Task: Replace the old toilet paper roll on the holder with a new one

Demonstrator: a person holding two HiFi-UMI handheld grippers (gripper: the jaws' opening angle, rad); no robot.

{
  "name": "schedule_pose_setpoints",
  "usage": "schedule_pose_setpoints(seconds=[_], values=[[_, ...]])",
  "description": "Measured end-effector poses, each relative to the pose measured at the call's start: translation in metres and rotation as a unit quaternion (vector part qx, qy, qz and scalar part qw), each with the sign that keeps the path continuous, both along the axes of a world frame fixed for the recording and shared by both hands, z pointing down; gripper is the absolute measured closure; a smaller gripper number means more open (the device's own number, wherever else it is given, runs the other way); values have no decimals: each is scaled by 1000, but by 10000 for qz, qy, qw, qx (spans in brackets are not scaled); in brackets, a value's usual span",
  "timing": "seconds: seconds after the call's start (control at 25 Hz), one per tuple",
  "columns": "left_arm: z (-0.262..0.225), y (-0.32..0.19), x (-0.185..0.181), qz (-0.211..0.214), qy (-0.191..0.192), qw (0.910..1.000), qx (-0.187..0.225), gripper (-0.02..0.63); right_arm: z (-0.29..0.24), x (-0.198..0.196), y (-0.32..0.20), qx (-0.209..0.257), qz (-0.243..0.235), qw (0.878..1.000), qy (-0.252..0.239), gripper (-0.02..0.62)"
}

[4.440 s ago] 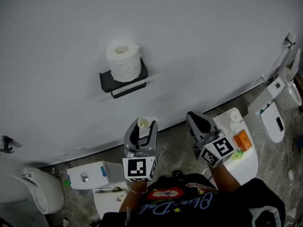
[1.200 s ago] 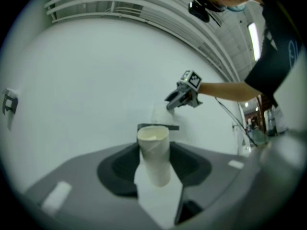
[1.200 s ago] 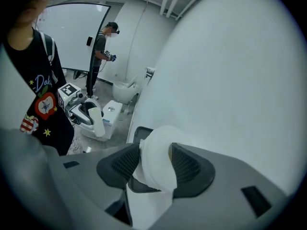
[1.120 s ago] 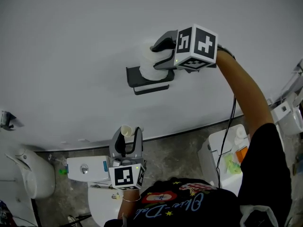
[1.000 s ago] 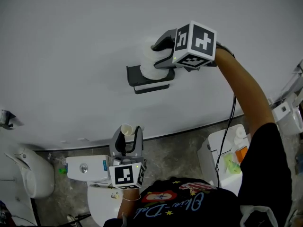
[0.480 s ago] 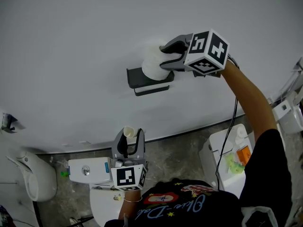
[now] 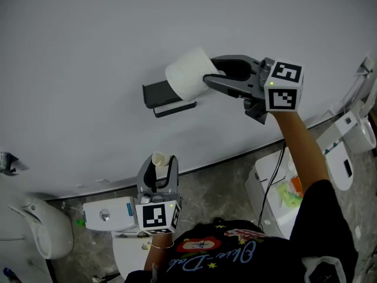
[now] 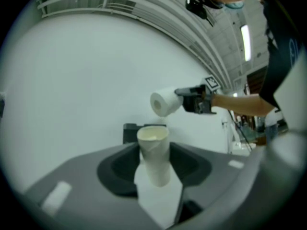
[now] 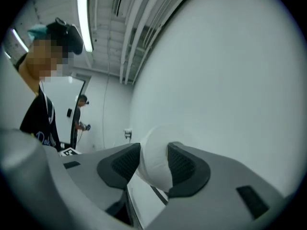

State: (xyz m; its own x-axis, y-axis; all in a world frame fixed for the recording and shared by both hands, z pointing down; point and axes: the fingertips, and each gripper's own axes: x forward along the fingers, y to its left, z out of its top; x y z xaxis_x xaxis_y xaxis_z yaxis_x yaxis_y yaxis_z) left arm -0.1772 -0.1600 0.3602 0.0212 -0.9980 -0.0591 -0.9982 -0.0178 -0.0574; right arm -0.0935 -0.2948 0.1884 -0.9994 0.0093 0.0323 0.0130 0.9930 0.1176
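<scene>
Between the fingers (image 9: 184,164) of the right gripper (image 9: 154,163) we had the new toilet paper roll (image 7: 187,74). Both pads were pressed into its soft side, so it was clamped and carried in the air. Just beyond those fingertips and a little lower, the black holder (image 7: 160,93) sat against the wall (image 7: 82,34). The roll hung near the holder but apart from it, and as far as we could see the holder bore nothing.

The left gripper (image 8: 153,166) had its fingers (image 8: 117,171) closed on the old cardboard tube (image 8: 153,143). The tube stood upright between them with a scrap of paper trailing from it, well apart from the holder and lower down. Below that gripper lay a white toilet cistern (image 7: 109,214).

We judged the task about half done: the old tube was off the holder and in hand, and the new roll was picked up. What remained was to seat the new roll on the holder, let go of it, and get rid of the tube.
</scene>
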Motion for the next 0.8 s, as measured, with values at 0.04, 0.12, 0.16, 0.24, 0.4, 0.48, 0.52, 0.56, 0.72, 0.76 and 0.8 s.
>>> schedule_pose_setpoints(seconds=[0.04, 0.12, 0.16, 0.24, 0.4, 0.48, 0.52, 0.56, 0.72, 0.76, 0.8], values=[[0, -1, 2, 21, -14, 10000, -8, 416, 3, 12, 0, -266, 47, 9992, -303, 407], [0, -4, 4, 53, -42, 10000, -29, 416, 14, 35, -1, -755, 199, 9939, -779, 407], [0, -5, 5, 65, -60, 10000, -45, 416, 22, 47, -3, -980, 293, 9900, -969, 407], [0, -7, 6, 88, -101, 9999, -84, 416, 42, 66, -10, -1423, 509, 9797, -1318, 407], [3, -10, 10, 113, -161, 9997, -162, 416, 86, 94, -33, -2119, 962, 9574, -1712, 407], [4, -10, 13, 105, -186, 9996, -194, 416, 111, 98, -44, -2381, 1161, 9506, -1617, 407], [4, -11, 12, 99, -187, 9996, -212, 416, 123, 95, -49, -2480, 1245, 9487, -1515, 407], [4, -11, 8, 93, -181, 9995, -234, 416, 135, 87, -53, -2561, 1308, 9475, -1399, 407], [6, -6, -44, 15, -123, 9993, -357, 416, 168, 20, -64, -2923, 1295, 9394, -1235, 408], [7, -6, -50, -17, -117, 9992, -371, 416, 173, 12, -67, -3009, 1250, 9363, -1308, 408], [9, -5, -51, -53, -118, 9992, -371, 416, 176, 10, -69, -3091, 1209, 9329, -1395, 408]])
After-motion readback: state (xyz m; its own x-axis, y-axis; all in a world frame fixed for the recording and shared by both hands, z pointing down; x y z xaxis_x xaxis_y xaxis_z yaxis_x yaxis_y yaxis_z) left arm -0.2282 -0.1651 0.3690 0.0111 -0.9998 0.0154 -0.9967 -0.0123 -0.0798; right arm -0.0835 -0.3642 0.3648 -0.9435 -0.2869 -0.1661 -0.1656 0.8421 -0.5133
